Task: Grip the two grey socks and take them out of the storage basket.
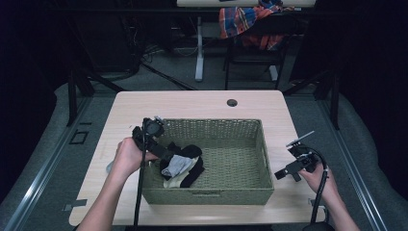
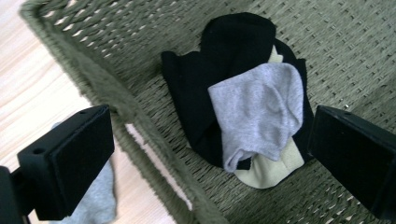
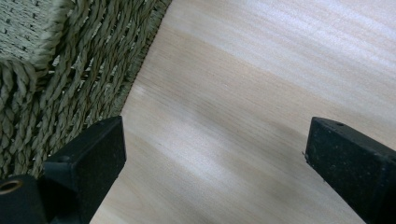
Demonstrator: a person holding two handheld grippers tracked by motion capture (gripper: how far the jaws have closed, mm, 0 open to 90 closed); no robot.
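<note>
**Socks in basket, one left on the table**

Nearest the person, the left gripper (image 1: 161, 147) hangs over the basket's (image 1: 207, 196) left wall. Its jaws stand wide apart with nothing between them, so the judgement is that it is done with the pile and free for the next piece. In the left gripper view the pile lies below the jaws: a grey sock (image 2: 261, 112) on top of black socks (image 2: 219, 60), with a cream sock (image 2: 271, 165) showing underneath. The grey sock's long axis runs roughly from the wall side toward the basket's middle; which end is the toe cannot be told.

Outside the wall, on the table (image 1: 192, 103), lies another grey piece (image 2: 98, 200), probably the next to go in.

To the right, the right gripper (image 1: 288, 171) hovers beside the basket over bare wood, jaws apart and empty, apparently waiting.

The rest of the basket floor is bare.
</note>
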